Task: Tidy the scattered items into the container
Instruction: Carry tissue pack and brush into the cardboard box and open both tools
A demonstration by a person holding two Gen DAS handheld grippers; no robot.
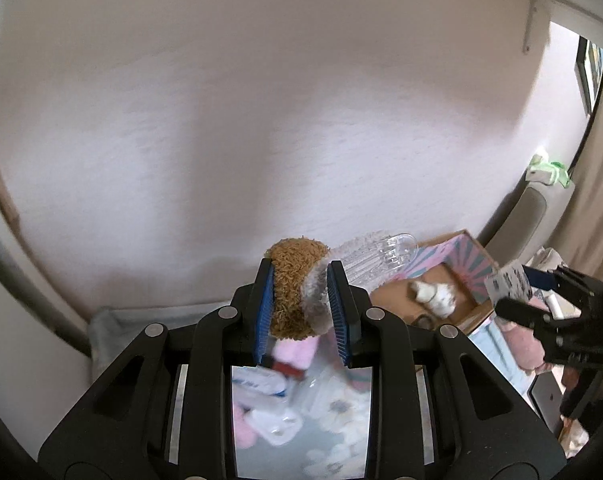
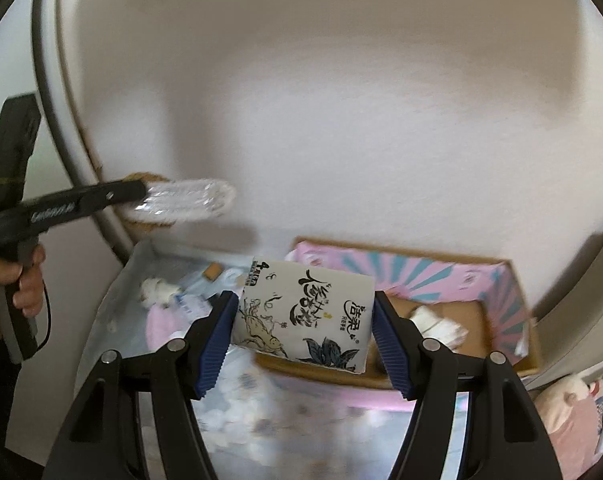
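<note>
Our left gripper [image 1: 301, 296] is clamped on a fuzzy brown and white slipper [image 1: 299, 280], held up by the wall. Our right gripper [image 2: 305, 330] squeezes a tissue pack [image 2: 301, 316] just above the cardboard box [image 2: 513, 292].

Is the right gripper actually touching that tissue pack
Touching. The right wrist view shows the right gripper with both blue pads pressed against the sides of the tissue pack, held clear above the box.

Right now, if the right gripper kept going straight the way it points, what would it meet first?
Probably the cardboard box: the right gripper, shut on the tissue pack, points at its open top, with the white wall behind. Depth is unclear.
</note>
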